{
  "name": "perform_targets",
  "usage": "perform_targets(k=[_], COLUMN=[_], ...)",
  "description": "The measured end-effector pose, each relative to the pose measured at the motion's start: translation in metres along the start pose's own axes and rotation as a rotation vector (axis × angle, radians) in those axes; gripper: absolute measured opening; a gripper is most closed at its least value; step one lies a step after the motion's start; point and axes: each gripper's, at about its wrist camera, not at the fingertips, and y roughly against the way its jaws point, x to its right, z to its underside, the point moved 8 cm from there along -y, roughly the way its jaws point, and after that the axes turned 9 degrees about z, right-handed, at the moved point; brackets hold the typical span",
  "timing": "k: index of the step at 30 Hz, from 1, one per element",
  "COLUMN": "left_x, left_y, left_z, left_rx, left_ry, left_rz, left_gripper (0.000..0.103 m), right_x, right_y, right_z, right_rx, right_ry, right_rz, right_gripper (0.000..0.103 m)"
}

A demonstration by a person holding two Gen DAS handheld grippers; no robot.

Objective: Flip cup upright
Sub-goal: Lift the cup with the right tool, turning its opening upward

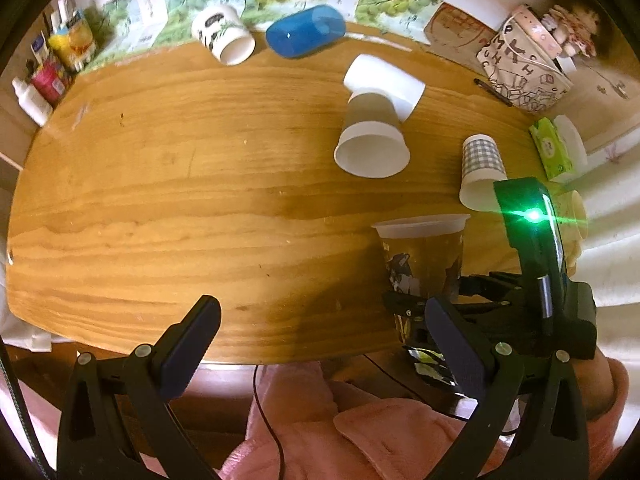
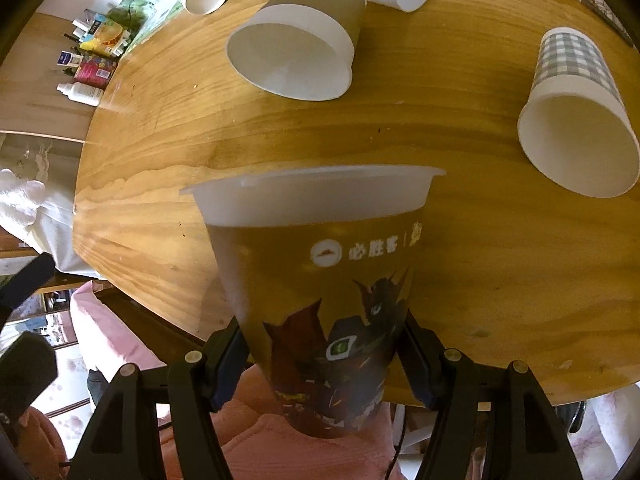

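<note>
A clear plastic cup with a printed design and a wide rim is held rim-up between the fingers of my right gripper, which is shut on its lower half above the table's near edge. It also shows in the left wrist view, with the right gripper around it. My left gripper is open and empty at the near edge, to the left of the cup.
Several cups lie on their sides on the wooden table: a brown-and-white one, a white one, a checked one, a blue one, a printed white one. Bottles stand far left, a bag far right.
</note>
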Motion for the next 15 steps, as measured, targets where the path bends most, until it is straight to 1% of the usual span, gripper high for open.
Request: perform_targets(k=[4, 9, 15], left_x=[-0.0022, -0.0045, -0.0038], left_y=[-0.0035, -0.0037, -0.0055], left_z=[0.001, -0.0001, -0.0016], left_rx=[-0.009, -0.003, -0.003], left_ry=[0.021, 0.035, 0.042], left_rz=[-0.001, -0.002, 0.008], left_gripper=[0.102, 0.102, 0.102], right_x=[0.0007, 0.001, 0.004], right_y=[-0.0019, -0.0032, -0.0026], right_z=[-0.0002, -0.0011, -0.0004], right_rx=[-0.004, -0.009, -0.004], right_ry=[0.0, -0.024, -0.033], right_rz=[-0.006, -0.046, -0.05], right_gripper=[0.069, 0.069, 0.069])
